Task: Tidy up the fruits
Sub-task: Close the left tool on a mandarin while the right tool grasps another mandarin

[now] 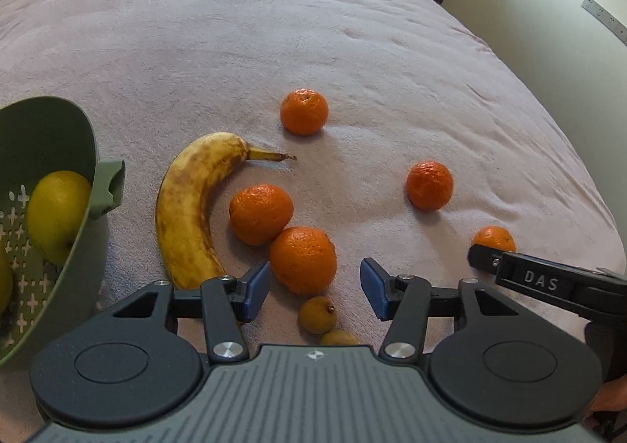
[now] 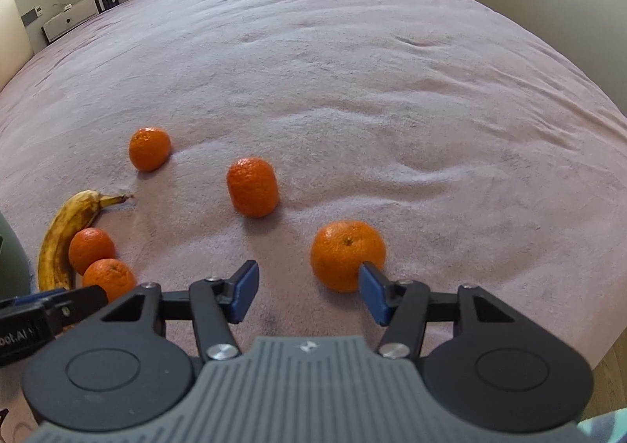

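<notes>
L gripper (image 1: 315, 292): jaws open, nothing gripped; tangerine (image 1: 302, 259) just ahead btwn pads, 2 small brown fruits (image 1: 317, 314) below
R gripper (image 2: 309, 292): jaws open, rt pad at near side of tangerine (image 2: 347, 253), contact unclear
Banana (image 1: 188, 208), 3 more tangerines loose on pink bed cover (image 1: 274, 31)
Green colander (image 1: 43, 153) at left, lemon (image 1: 55, 216) inside

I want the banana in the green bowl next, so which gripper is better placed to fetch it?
Left. The banana lies just ahead of the left gripper, beside the green bowl. The right gripper is open further off, by a lone orange, with the banana at the left edge of its view.
</notes>
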`<action>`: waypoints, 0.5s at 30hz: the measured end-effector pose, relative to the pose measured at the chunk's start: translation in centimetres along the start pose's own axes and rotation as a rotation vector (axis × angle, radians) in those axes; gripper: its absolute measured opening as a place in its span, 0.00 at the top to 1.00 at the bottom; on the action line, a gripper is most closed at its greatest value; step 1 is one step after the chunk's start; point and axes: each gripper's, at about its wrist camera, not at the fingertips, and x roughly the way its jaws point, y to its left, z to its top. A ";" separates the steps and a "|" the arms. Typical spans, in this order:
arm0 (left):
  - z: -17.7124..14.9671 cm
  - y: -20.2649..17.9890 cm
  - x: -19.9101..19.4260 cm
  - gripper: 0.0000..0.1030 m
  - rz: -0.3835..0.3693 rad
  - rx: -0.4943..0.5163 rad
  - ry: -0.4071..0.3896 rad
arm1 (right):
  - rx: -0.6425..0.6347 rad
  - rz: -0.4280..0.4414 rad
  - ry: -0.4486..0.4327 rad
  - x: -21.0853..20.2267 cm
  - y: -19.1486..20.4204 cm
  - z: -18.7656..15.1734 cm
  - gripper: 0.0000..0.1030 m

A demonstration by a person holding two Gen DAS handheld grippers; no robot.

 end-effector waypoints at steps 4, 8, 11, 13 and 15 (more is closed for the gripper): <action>0.2 0.4 1.0 0.40 0.006 -0.021 0.024 | -0.023 -0.023 -0.014 0.3 0.2 0.2 0.46; 0.4 0.2 1.3 0.40 0.002 -0.011 0.032 | -0.023 -0.061 -0.029 0.5 0.0 0.4 0.47; 0.5 -0.2 1.5 0.40 0.020 0.007 0.029 | -0.032 -0.082 -0.034 0.8 -0.2 0.5 0.48; 0.5 -0.5 1.7 0.42 0.033 0.022 0.031 | -0.043 -0.100 -0.037 1.0 -0.3 0.5 0.52; 0.4 -0.7 2.0 0.46 0.047 0.032 0.040 | -0.051 -0.122 -0.043 1.1 -0.5 0.5 0.56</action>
